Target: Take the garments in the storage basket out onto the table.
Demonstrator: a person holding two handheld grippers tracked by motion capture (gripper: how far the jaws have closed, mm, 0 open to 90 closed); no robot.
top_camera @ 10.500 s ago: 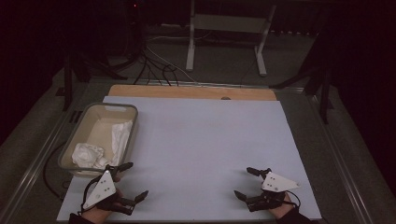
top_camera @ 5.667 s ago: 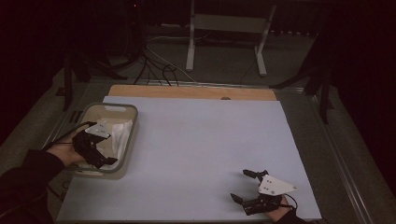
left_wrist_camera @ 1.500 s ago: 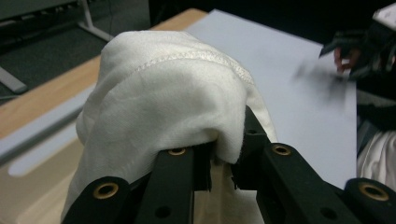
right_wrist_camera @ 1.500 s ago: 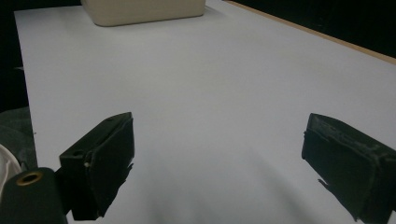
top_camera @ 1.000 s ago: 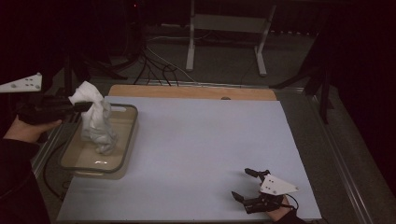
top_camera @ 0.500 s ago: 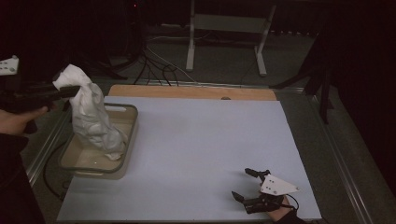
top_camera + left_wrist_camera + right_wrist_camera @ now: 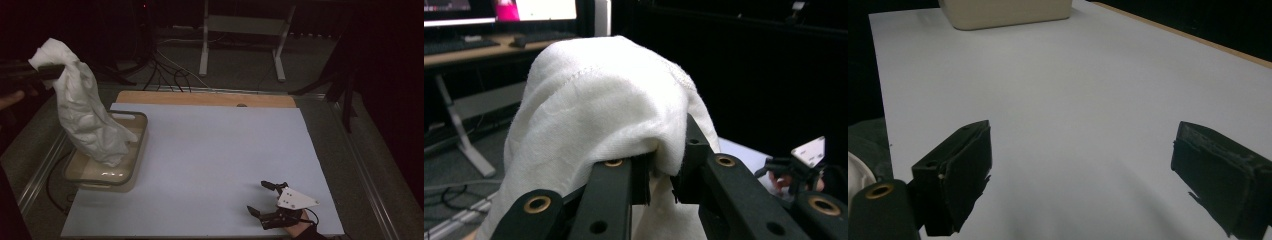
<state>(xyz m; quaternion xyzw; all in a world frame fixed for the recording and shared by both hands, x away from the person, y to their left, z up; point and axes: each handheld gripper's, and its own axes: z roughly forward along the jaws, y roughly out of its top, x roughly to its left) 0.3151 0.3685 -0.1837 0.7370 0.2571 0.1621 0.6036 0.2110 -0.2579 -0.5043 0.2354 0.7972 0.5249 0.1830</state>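
Note:
A white cloth (image 7: 87, 117) hangs from my left gripper (image 7: 50, 71), held high at the far left above the clear plastic bin (image 7: 131, 165). Its lower end still dips into the bin. In the left gripper view the jaws of my left gripper (image 7: 659, 177) pinch a fold of the cloth (image 7: 599, 115), which drapes over them. My right gripper (image 7: 265, 199) rests near the front right edge of the white table sheet (image 7: 215, 150), its jaws wide apart. In the right gripper view the right gripper (image 7: 1080, 165) has nothing between its fingers.
The bin (image 7: 1003, 12) stands at the table's left side. A wooden strip (image 7: 200, 98) runs along the far edge of the sheet. Behind the table are a metal stand (image 7: 240, 35) and floor cables (image 7: 170, 67). A metal rail (image 7: 42, 170) borders the left side.
My left gripper has risen with the cloth, pulling it longer out of the bin. The right gripper has stayed where it was.

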